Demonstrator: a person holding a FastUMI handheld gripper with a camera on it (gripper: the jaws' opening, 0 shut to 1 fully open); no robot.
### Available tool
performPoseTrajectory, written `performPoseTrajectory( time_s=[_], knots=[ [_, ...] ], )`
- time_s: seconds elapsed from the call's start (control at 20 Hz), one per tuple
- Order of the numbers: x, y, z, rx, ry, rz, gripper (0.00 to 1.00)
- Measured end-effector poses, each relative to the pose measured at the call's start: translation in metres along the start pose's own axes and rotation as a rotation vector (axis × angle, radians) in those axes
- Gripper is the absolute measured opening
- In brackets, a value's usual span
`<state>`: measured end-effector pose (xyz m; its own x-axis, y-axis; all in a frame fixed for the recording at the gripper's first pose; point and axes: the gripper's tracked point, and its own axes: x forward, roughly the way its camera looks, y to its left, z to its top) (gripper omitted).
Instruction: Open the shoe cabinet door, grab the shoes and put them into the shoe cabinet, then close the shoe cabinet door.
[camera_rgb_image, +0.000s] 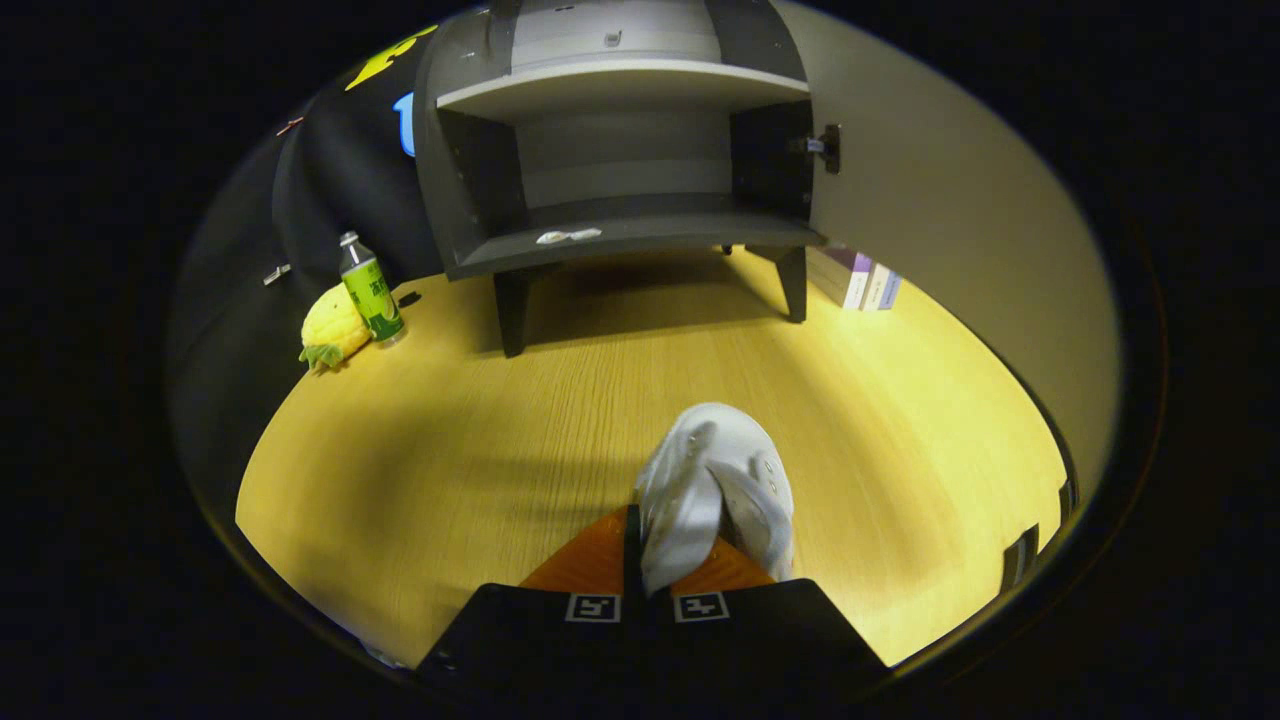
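The gripper (648, 560) shows as a broad, dark, matte body spreading wide toward the camera, with sloping shoulders on either side. On its front edge sit two small square markers, side by side, each a white patch carrying a black blocky pattern, parted by a narrow dark seam running forward along the middle. Ahead of the markers the two fingers (585, 560) reach out as flat wedge-shaped plates with a fine ribbed or grooved texture on their upper faces, tapering toward their tips; no cables or screws can be made out.
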<state>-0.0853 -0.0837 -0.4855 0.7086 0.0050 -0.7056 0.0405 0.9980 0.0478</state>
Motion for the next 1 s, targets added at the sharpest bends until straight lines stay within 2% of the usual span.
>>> performPoseTrajectory(
  time_s=[0.15,0.45,0.6,1.0],
  knots=[
    [-0.029,-0.006,0.046,0.016,-0.044,-0.015,0.05],
    [-0.096,0.000,0.171,0.044,-0.220,-0.035,0.05],
    [-0.116,0.004,0.217,0.049,-0.295,-0.038,0.05],
    [-0.104,0.019,0.306,-0.021,-0.367,-0.005,0.05]
  ],
)
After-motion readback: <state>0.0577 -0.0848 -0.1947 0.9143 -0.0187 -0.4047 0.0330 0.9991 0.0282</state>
